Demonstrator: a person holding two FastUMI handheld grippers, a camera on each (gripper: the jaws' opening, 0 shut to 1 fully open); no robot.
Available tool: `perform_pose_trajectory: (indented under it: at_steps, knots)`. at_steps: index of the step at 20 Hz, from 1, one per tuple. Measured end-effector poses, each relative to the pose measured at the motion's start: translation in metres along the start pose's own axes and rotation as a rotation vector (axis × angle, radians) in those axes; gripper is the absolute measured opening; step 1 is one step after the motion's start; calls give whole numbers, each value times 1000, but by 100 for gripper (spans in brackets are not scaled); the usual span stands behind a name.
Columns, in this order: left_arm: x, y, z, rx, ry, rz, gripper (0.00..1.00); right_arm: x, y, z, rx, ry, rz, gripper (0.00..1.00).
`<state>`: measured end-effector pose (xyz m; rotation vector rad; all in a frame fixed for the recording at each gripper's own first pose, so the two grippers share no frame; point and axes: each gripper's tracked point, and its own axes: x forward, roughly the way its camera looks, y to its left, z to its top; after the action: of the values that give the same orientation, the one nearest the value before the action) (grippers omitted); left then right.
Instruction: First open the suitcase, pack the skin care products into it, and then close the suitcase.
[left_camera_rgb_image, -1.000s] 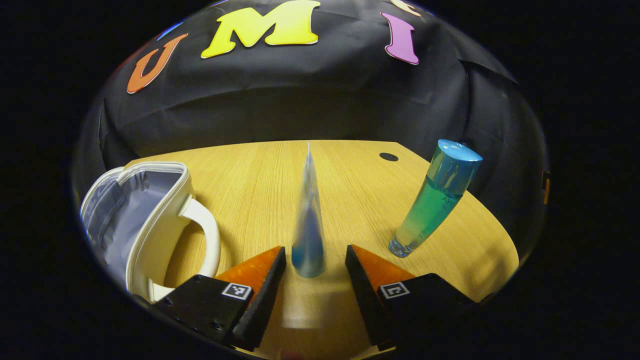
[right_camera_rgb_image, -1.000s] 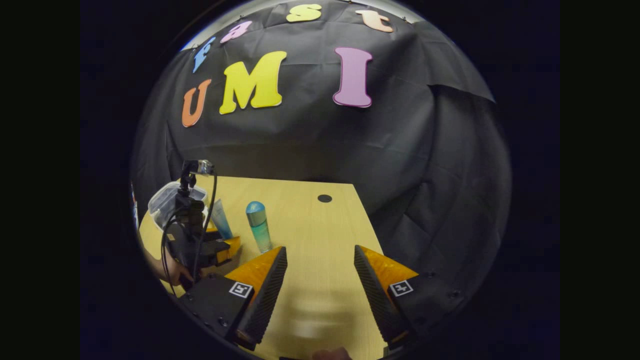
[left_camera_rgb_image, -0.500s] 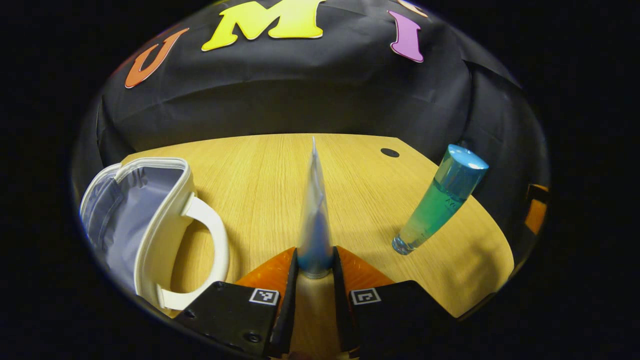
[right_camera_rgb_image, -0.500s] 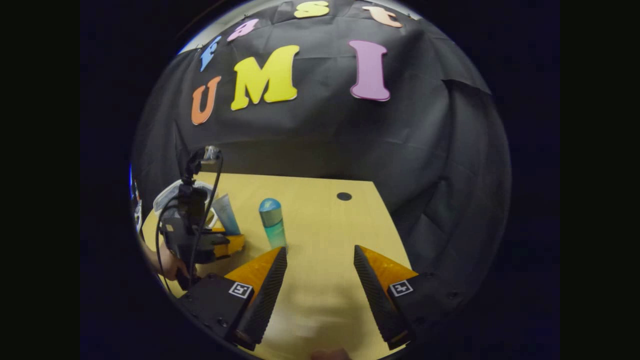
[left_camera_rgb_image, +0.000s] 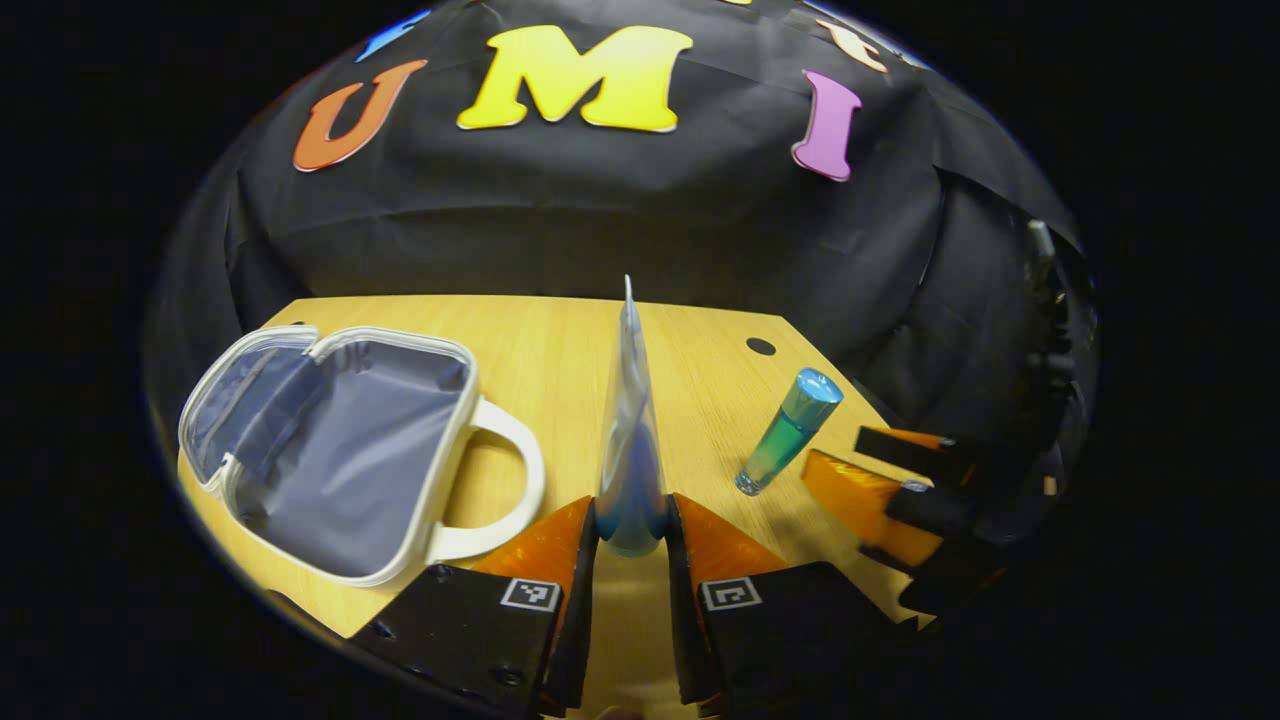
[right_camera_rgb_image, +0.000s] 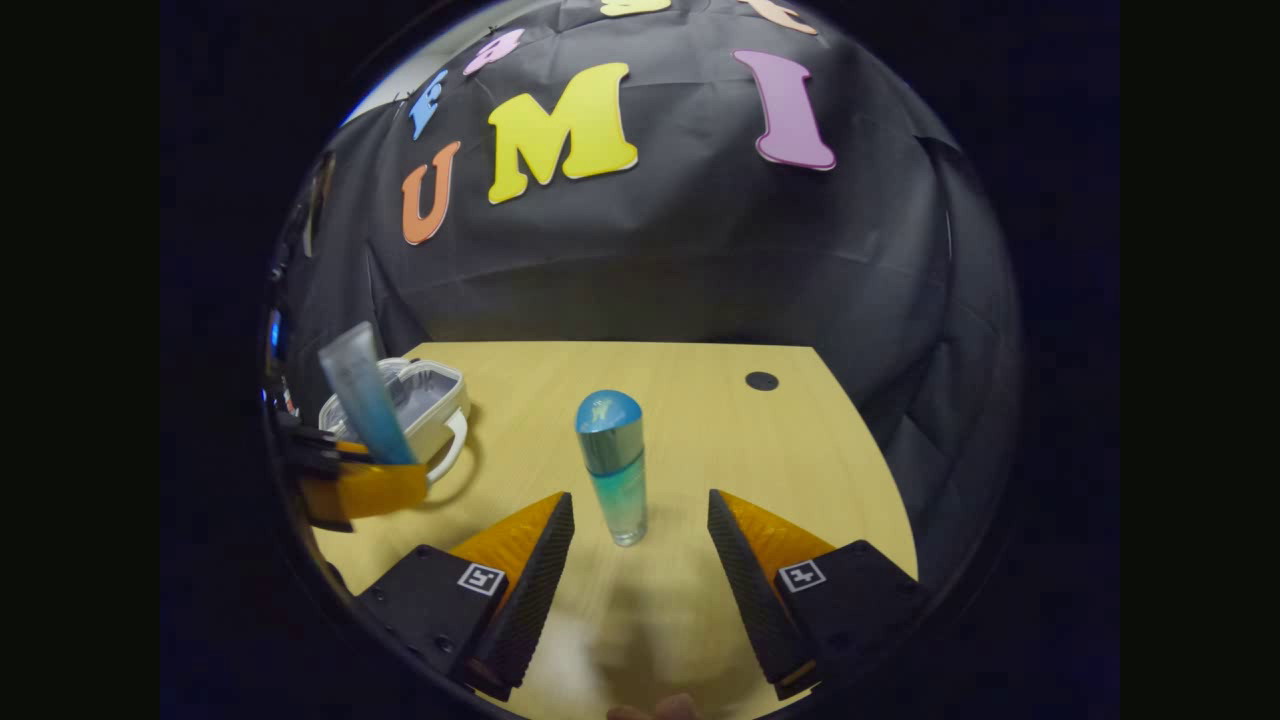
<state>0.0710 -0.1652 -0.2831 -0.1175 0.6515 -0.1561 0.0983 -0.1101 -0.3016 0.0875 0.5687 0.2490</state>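
Two skin care items are out: a tube (left_camera_rgb_image: 630, 440) and a bottle (left_camera_rgb_image: 789, 432). The left gripper (left_camera_rgb_image: 632, 560) has its fingers closed on the tube's lower end, and the tube stands upright between them, above the worktop (left_camera_rgb_image: 560, 345). To its left the suitcase (left_camera_rgb_image: 340, 450) lies open, grey lining up, handle toward the tube. In the right gripper view, the right gripper (right_camera_rgb_image: 640, 560) has its fingers spread wide, and the bottle (right_camera_rgb_image: 613, 465) stands upright on the worktop just beyond them, untouched.
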Motion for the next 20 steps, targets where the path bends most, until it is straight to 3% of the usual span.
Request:
perform_pose_trajectory:
  at_steps: [3, 7, 11, 12, 14, 17, 20]
  knots:
    - [-24, 33, 10, -14, -24, 72, 37, 31, 8, -6, 23, 31, 28, 80]
    - [-46, 78, 16, -25, -28, 155, 37, 56, 12, -15, 44, 72, 30, 73]
    - [-59, 119, 23, -32, -36, 211, 37, 69, 6, -23, 67, 106, -7, 46]
    - [-60, 130, 24, -30, -37, 217, 37, 69, 6, -20, 57, 103, -14, 41]
    - [-62, 149, 29, -8, -39, 221, 37, 65, 4, -17, 25, 107, -43, 41]
    - [-55, 178, 31, 37, -10, 210, 37, 46, 7, -4, 66, 115, -54, 35]
    - [-43, 215, 17, 85, 50, 227, 37, 8, 23, 18, 107, 112, -22, 35]
